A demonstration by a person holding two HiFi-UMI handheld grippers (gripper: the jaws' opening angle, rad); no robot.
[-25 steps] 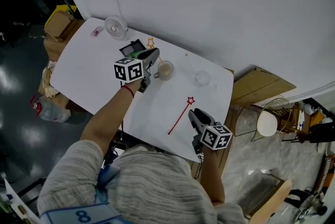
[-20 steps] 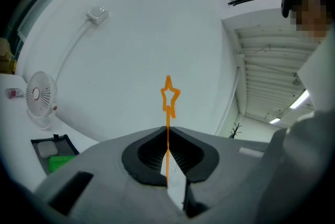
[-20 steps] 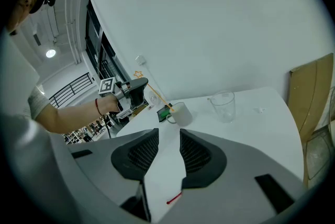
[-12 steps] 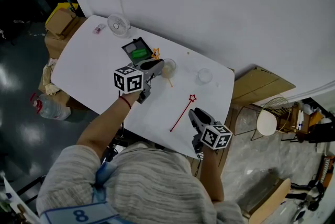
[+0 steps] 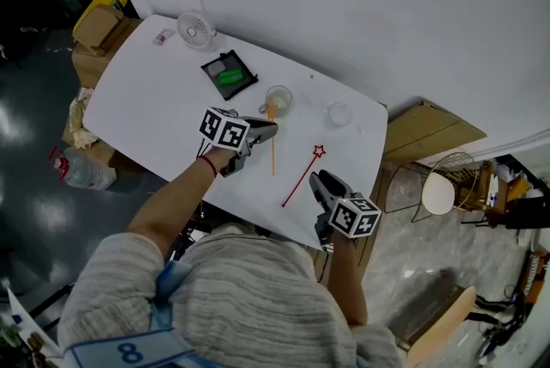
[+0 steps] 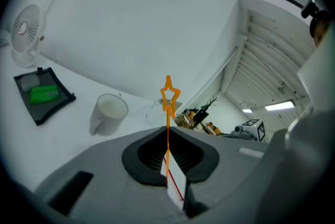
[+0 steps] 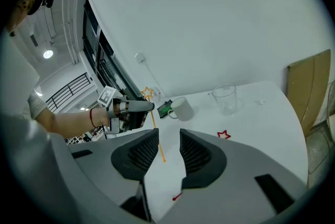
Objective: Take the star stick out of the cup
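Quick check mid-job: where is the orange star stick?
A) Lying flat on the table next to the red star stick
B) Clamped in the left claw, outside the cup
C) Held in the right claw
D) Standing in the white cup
B: the left claw is shut on the shaft of the orange star stick, star end up, while the white cup stands apart to one side with nothing in it.
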